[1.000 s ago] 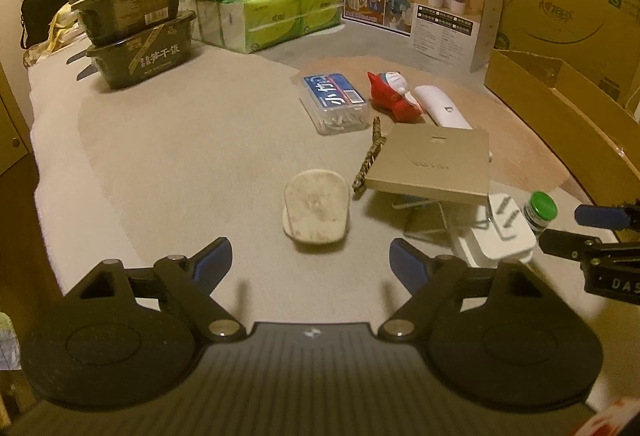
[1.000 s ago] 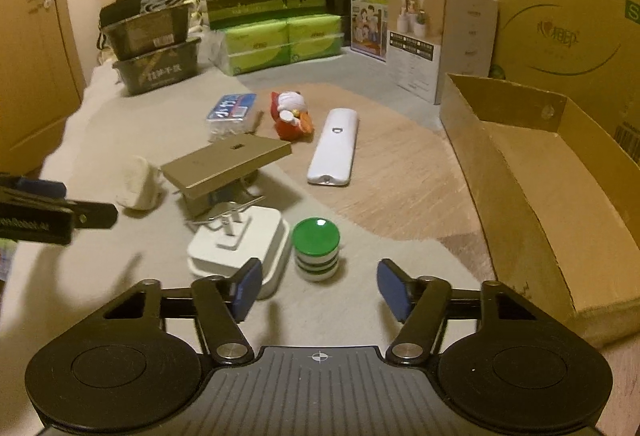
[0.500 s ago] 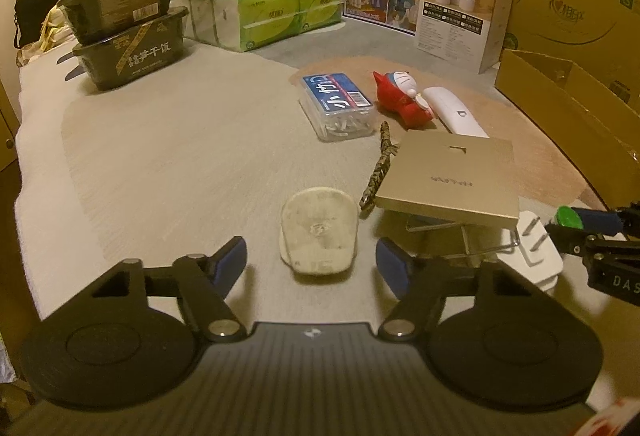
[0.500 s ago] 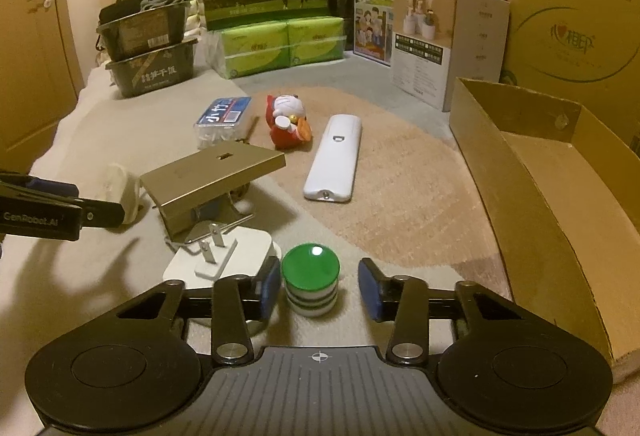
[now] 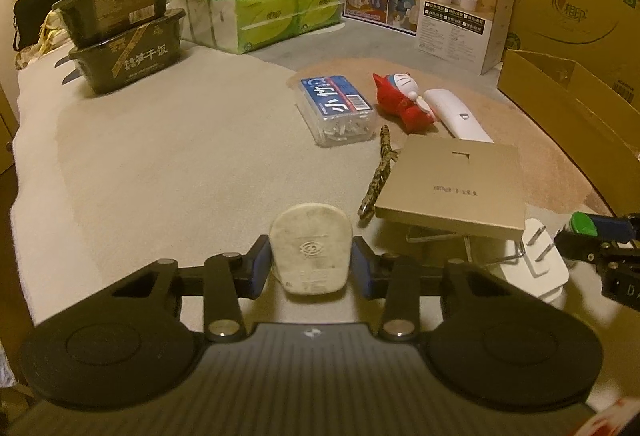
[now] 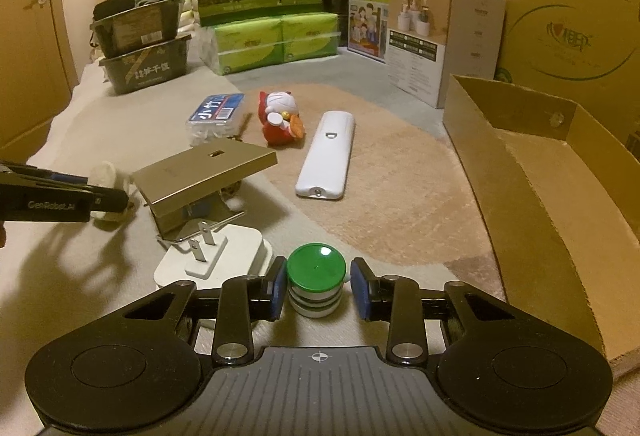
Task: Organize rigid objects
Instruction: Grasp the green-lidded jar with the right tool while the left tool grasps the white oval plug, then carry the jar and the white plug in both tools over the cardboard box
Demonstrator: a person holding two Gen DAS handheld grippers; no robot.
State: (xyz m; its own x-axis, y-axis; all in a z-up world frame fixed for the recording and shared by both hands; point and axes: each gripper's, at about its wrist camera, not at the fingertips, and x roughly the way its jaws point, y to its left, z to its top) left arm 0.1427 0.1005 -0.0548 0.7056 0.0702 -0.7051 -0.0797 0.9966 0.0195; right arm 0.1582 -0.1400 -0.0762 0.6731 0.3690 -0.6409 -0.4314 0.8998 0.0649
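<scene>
Count of loose things on the mat

One worn white plug (image 5: 311, 249), one white charger (image 6: 216, 256), one green-capped jar (image 6: 316, 282), one gold box (image 6: 204, 172), one toy figure (image 6: 280, 118), one white remote (image 6: 326, 155), one swab box (image 6: 214, 114).

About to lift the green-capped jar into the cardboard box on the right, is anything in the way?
Nothing visible blocks it. The jar sits between the right gripper fingers, bare carpet lies rightward, and only the box near wall must be cleared. The charger is on the other side.

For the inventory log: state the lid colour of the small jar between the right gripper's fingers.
Green lid; clearest in right wrist view.
</scene>
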